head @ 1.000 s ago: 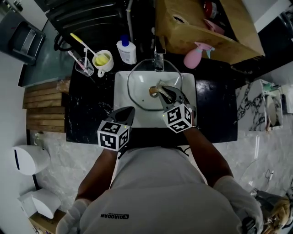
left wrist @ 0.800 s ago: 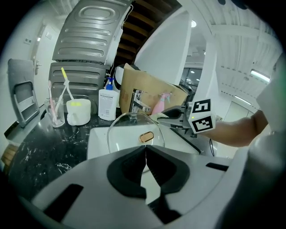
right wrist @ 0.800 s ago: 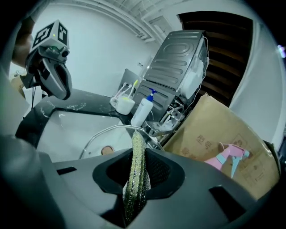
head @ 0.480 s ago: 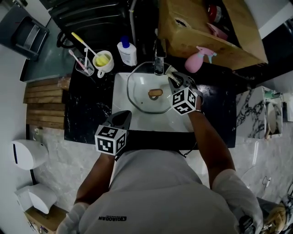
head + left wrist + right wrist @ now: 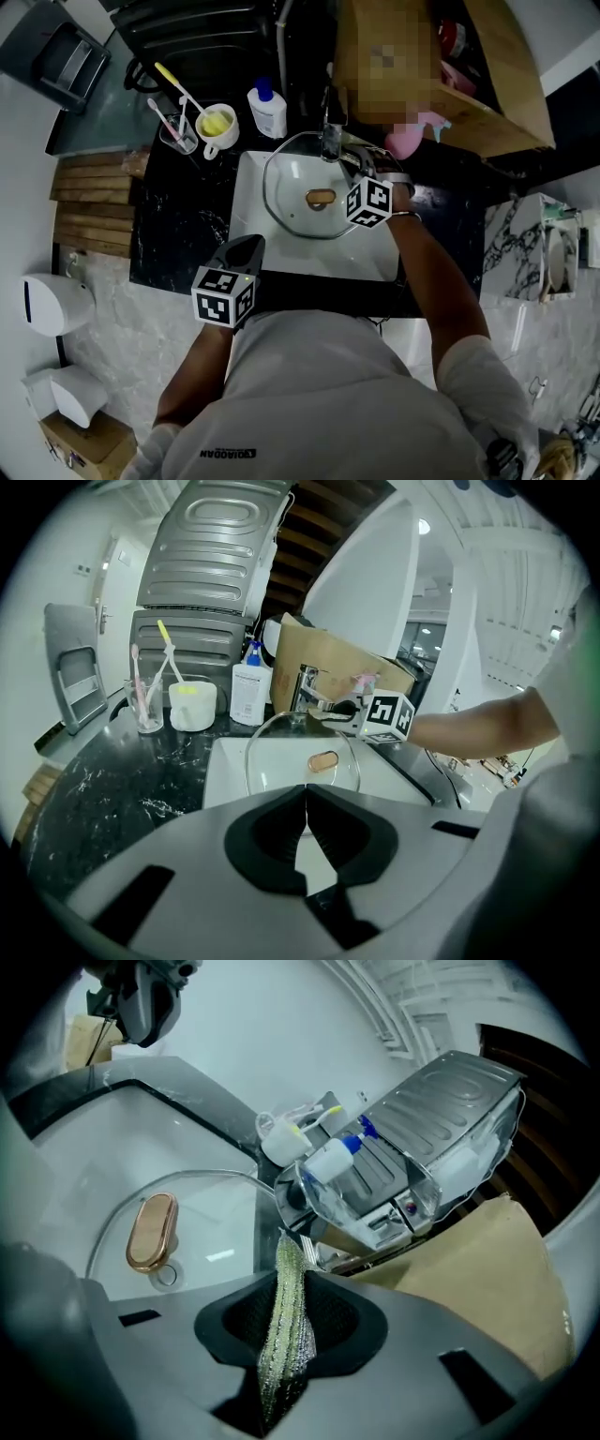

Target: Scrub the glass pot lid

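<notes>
Far left on the dark counter (image 5: 178, 225): a cup of toothbrushes (image 5: 172, 132), a mug (image 5: 217, 123), a soap bottle (image 5: 270, 109).

Near edge of the white sink (image 5: 251, 246), low and well short of the work: left gripper (image 5: 305, 791), jaws pressed together on nothing.

In the sink, knob up, far rim close under the tap (image 5: 330, 141): the glass lid (image 5: 298, 202), with its coppery knob (image 5: 152, 1232) at the middle.

Right of the knob, up by the tap: right gripper (image 5: 286, 1283), clamped on a thin scrub pad (image 5: 284, 1335) that sticks out edge-on past the tips, above the lid's far right rim. Cannot tell whether touching the glass.

Probably stiff, fairly heavy and breakable, that lid, and slick once wet or soapy; likely to skate or rock in the sink under a sideways push. Best held at the knob, or pinned at the metal rim. Pad soft and limp, so better pressed flat than led by its edge.
</notes>
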